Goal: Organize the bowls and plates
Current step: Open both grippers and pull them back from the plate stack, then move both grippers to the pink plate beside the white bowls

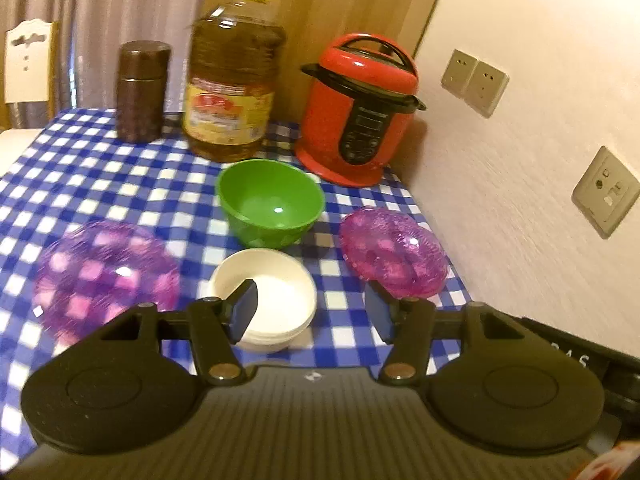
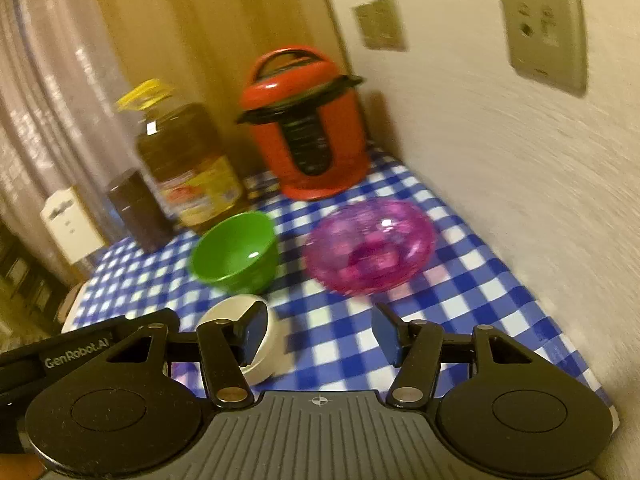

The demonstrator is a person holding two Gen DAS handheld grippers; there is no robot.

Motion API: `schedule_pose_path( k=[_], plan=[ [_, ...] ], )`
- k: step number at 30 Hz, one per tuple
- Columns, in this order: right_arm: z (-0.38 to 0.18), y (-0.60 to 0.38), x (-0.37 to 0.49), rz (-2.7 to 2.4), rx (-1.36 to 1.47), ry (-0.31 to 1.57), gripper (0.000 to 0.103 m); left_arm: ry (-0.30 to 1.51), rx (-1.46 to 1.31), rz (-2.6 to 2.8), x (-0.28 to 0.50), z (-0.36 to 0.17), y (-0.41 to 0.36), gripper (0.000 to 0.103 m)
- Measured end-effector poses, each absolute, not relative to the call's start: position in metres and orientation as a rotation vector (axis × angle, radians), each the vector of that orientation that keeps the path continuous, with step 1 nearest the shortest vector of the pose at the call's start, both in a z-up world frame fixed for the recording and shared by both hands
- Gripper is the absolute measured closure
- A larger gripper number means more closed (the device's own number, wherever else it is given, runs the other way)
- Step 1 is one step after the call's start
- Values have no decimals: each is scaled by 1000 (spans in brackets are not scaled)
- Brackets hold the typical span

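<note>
A: Looking left to right, why is the tableware spread like that?

B: My guess is it is still unsorted. 1 purple plate [image 1: 106,280] lies at the left, the white bowl [image 1: 266,300] sits near the front with the green bowl [image 1: 271,202] just behind it, and a 2nd purple plate [image 1: 394,254] lies at the right by the wall. Nothing is nested. The jar [image 1: 142,90], oil jug [image 1: 232,76] and red cooker [image 1: 358,108] line the back.

A: And the fingers?

B: The left gripper [image 1: 316,308] is about half open and empty, hanging above the white bowl without touching it. The right gripper [image 2: 320,334] is the same: jaws apart, holding nothing, over bare checked cloth [image 2: 460,300].
</note>
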State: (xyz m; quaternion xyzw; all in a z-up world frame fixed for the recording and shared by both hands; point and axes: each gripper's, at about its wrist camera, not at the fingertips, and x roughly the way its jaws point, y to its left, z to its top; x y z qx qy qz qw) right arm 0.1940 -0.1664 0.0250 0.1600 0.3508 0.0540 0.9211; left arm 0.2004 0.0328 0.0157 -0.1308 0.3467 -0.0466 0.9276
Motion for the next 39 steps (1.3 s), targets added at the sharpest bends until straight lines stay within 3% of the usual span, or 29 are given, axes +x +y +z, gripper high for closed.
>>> schedule_pose_path(
  k=[17,39],
  plan=[
    [37,-70,160,332,214,762,45,693,-331,150,114,19,139,40],
    [-20,-2,206,430,214,846,45,753,-430,236,128,-36,202,40]
  ],
)
